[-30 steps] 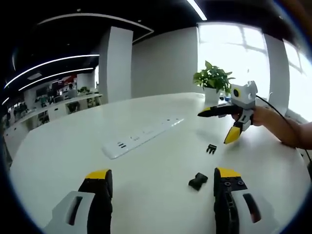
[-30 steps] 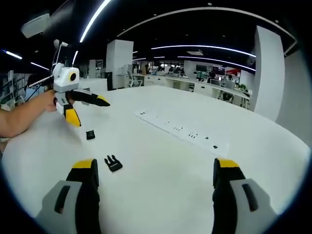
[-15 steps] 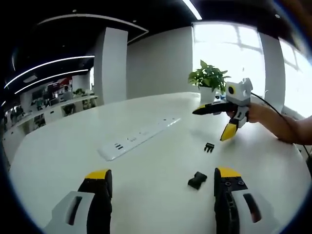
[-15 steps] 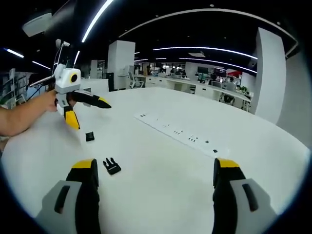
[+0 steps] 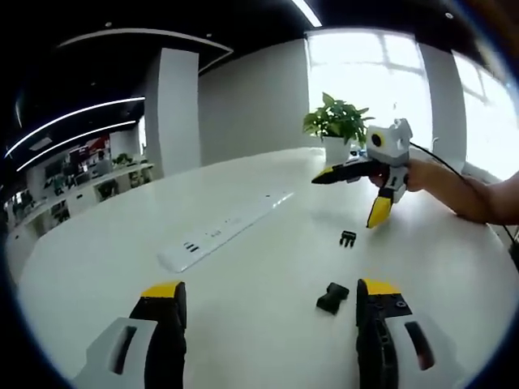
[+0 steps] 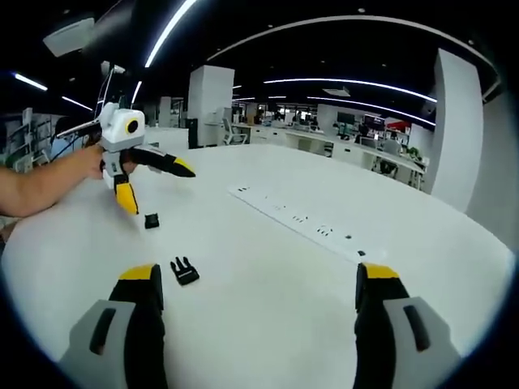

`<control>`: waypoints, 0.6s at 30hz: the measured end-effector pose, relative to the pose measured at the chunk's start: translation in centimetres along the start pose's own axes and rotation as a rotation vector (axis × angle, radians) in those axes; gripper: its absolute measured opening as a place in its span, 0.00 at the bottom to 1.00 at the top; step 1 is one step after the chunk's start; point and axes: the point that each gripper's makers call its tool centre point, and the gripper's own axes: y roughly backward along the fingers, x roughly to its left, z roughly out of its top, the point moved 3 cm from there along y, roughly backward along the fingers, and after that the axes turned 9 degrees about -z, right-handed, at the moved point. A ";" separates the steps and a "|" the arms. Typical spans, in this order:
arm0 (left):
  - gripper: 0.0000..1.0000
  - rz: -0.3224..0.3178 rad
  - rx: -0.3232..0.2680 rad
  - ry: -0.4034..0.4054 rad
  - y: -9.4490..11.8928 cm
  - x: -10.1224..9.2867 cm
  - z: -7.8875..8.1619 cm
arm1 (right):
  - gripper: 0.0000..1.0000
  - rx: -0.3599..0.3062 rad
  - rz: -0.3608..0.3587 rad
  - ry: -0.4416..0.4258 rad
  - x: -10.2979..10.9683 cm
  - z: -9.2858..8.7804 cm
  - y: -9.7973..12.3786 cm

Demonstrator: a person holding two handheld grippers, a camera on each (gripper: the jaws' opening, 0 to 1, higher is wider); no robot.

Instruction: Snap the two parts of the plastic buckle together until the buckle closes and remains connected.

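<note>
Two black buckle parts lie apart on the white table (image 5: 259, 267). The blocky socket part (image 5: 332, 297) sits just inside the right fingertip of my left gripper (image 5: 272, 290), which is open and holds nothing. The pronged part (image 5: 348, 238) lies farther off, below the right gripper (image 5: 349, 198), which a hand holds open above the table. In the right gripper view the pronged part (image 6: 185, 271) lies by the left finger of my open right gripper (image 6: 257, 275). The socket part (image 6: 151, 220) rests beneath the open left gripper (image 6: 158, 189).
A long white power strip (image 5: 223, 231) lies across the table's middle, also seen as the strip (image 6: 296, 220) in the right gripper view. A potted plant (image 5: 334, 126) stands at the far edge by the window. A person's forearm (image 6: 40, 190) reaches in from the left.
Both views have shifted slightly with the hands. The buckle parts lie where they were, and both grippers stay open and empty.
</note>
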 end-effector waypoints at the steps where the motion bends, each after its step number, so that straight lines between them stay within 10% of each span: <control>1: 0.88 -0.005 -0.007 0.009 -0.1 0.0 0.3 | 1.00 0.003 0.003 -0.002 0.1 0.0 -0.1; 18: 0.85 -0.131 0.009 -0.034 -0.1 -1.9 0.8 | 1.00 -0.025 0.120 0.050 1.6 0.9 -0.4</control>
